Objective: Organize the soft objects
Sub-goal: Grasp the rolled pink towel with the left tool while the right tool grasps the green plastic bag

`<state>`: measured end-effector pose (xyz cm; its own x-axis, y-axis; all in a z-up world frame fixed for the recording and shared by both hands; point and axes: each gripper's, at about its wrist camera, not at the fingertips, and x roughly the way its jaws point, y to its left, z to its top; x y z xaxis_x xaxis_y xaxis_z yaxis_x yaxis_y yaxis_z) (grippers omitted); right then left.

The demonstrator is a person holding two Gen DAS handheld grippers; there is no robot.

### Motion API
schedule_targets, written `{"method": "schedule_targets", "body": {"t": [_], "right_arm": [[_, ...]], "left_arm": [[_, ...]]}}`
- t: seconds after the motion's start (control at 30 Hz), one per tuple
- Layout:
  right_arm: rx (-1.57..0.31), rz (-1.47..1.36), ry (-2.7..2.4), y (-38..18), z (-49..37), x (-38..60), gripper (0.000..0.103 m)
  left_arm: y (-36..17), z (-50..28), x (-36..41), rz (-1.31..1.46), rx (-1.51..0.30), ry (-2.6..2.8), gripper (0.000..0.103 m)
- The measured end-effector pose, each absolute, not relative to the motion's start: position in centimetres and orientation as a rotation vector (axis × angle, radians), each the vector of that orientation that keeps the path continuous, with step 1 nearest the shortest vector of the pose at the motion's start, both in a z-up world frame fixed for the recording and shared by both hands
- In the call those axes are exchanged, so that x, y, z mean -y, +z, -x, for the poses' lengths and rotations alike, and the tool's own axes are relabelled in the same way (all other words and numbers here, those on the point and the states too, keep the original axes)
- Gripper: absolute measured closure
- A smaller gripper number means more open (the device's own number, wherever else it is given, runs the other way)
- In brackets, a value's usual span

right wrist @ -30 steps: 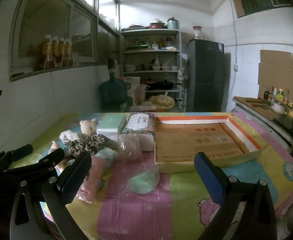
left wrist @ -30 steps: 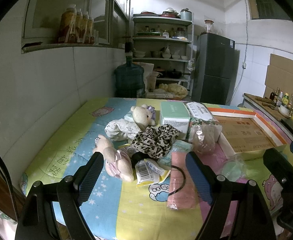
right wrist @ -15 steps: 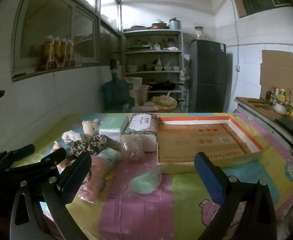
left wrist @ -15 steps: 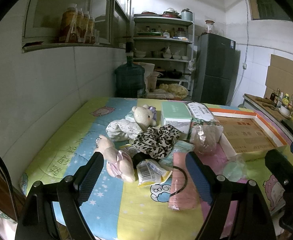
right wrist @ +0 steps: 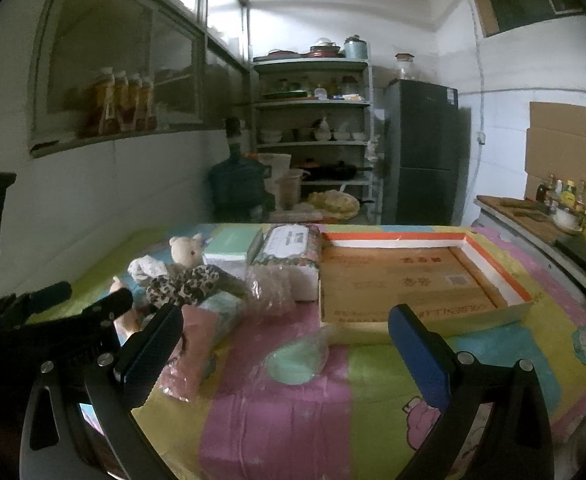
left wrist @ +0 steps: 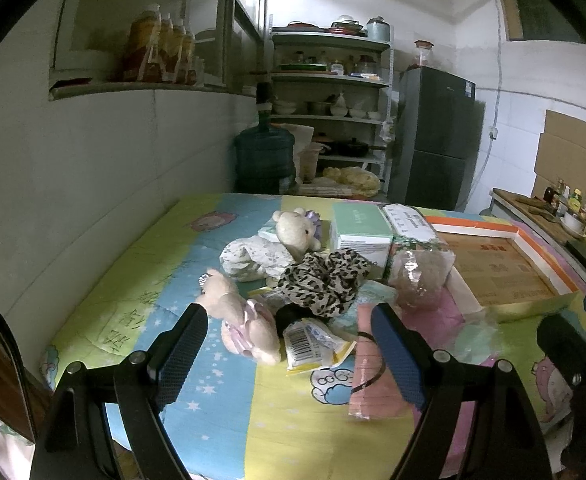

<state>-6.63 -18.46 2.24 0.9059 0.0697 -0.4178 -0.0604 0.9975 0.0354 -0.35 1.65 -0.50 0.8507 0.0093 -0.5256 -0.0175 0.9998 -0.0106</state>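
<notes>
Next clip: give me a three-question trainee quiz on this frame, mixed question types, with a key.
1. True or false: the left tool is shut on the pink plush toy.
2. Multiple choice: what lies draped over the middle of the pile? A) leopard-print cloth B) a red towel C) a blue sock
3. Fill in: the large cardboard box with the orange rim has ____ inside.

Key
1. False: both the left tool and the right tool are open and hold nothing.
2. A
3. nothing; its floor is bare.
</notes>
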Motion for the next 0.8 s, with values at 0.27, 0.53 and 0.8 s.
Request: {"method": "schedule_targets", "body": {"t": [0.27, 0.53, 0.8], "right_arm": [[-0.528, 0.008, 0.087, -1.9, 6.1, 19.0, 0.001], [-0.555, -0.045, 0.062, -4.2, 3.0, 21.1, 0.001], [-0.586, -0.068, 0.107, -5.5, 0.4, 21.8, 0.001]], "left_arm": [[-2.6, 0.4, -2.5, 0.059, -0.575, -0.033, 0.019], [-5.2, 0.1, -0.5, 0.071, -0.605, -0.143, 0.019], [-7.1, -0.9, 1.5, 0.044, -0.654, -0.21, 0.038]]}}
